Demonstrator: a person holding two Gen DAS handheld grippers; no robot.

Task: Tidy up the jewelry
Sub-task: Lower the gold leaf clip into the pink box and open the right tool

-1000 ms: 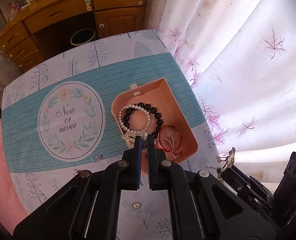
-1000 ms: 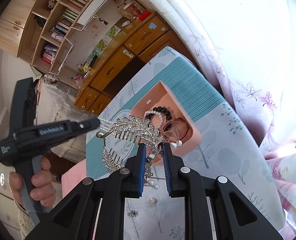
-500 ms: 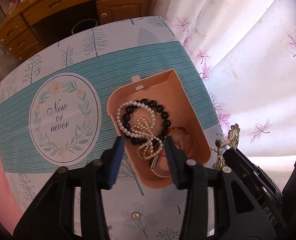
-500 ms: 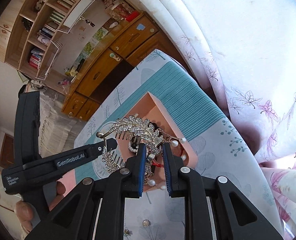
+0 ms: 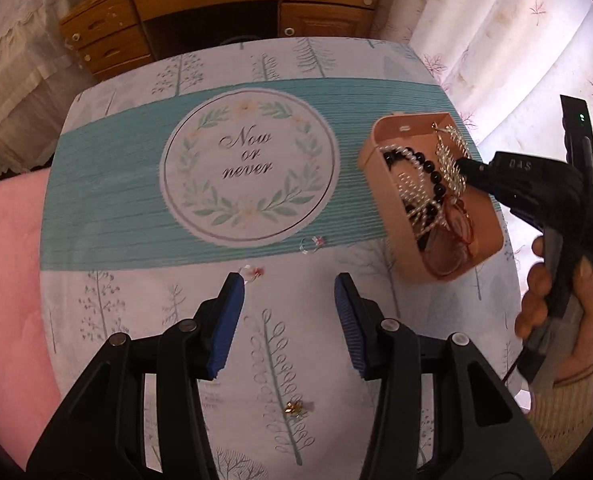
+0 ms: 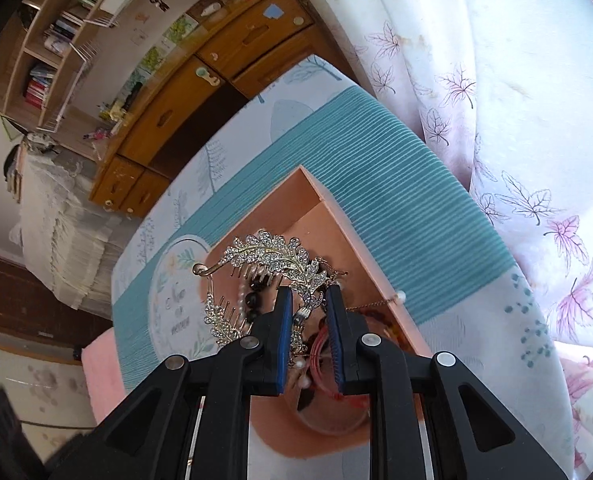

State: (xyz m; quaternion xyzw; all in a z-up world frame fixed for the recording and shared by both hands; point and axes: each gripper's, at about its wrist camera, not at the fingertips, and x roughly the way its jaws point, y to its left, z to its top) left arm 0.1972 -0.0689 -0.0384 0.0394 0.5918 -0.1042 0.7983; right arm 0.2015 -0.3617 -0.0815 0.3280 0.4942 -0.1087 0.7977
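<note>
Left wrist view: the left tool (image 5: 288,280) stands wide and empty above the near tabletop (image 5: 144,312); its opening figure rose within the last second. Two small rings (image 5: 311,243) lie just ahead of it and a gold earring (image 5: 294,409) near the front edge. The pink box (image 5: 484,216) sits at the right edge, holding a pearl strand (image 5: 410,184) and black beads (image 5: 432,168). Right wrist view: the right tool (image 6: 308,294) is pinched narrow on a rhinestone leaf hair comb (image 6: 264,254) over the box. Only this view shows bookshelves (image 6: 64,16); both show the wooden desk (image 5: 200,4) and leaf-print curtain (image 6: 496,100).
</note>
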